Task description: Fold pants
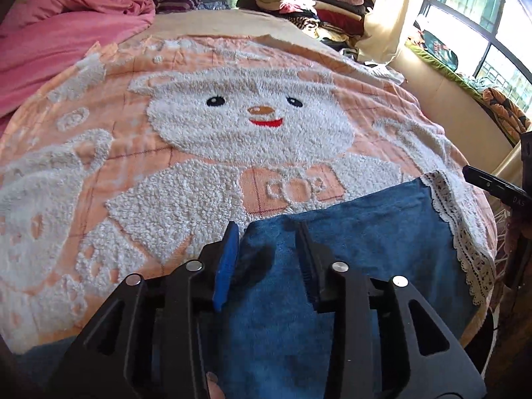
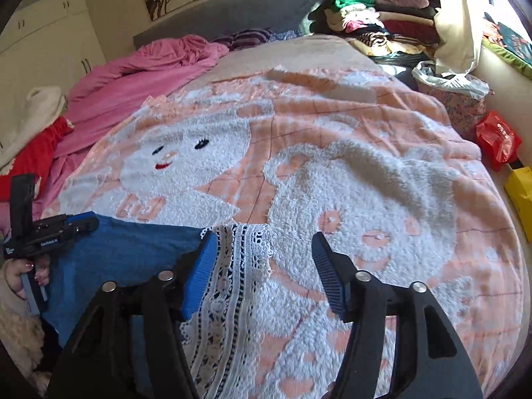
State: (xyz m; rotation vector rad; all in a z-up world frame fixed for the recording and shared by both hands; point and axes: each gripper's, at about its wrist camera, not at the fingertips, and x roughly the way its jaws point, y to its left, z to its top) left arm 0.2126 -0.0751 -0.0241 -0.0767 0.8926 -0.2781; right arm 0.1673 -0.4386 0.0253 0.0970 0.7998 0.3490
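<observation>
Blue pants (image 1: 365, 232) with a white lace hem (image 1: 465, 249) lie flat at the near edge of a peach blanket with a white bear (image 1: 246, 123). My left gripper (image 1: 267, 232) hovers over the blue cloth; its jaws stand apart and a small fold of cloth rises between them without being pinched. My right gripper (image 2: 264, 236) is open wide above the lace hem (image 2: 239, 266), touching nothing. In the right wrist view the pants (image 2: 126, 256) stretch to the left, where a hand holds my left gripper (image 2: 83, 224) over their far edge. A finger (image 1: 488, 184) of the right gripper shows at the right edge.
A crumpled pink duvet (image 2: 143, 69) and a red garment (image 2: 36, 153) lie on the bed's left side. Stacked folded clothes (image 2: 382, 16) sit at the head, right. Beside the bed stand a floral basket (image 2: 462, 106), a red bag (image 2: 497, 136) and a yellow box (image 2: 520, 186).
</observation>
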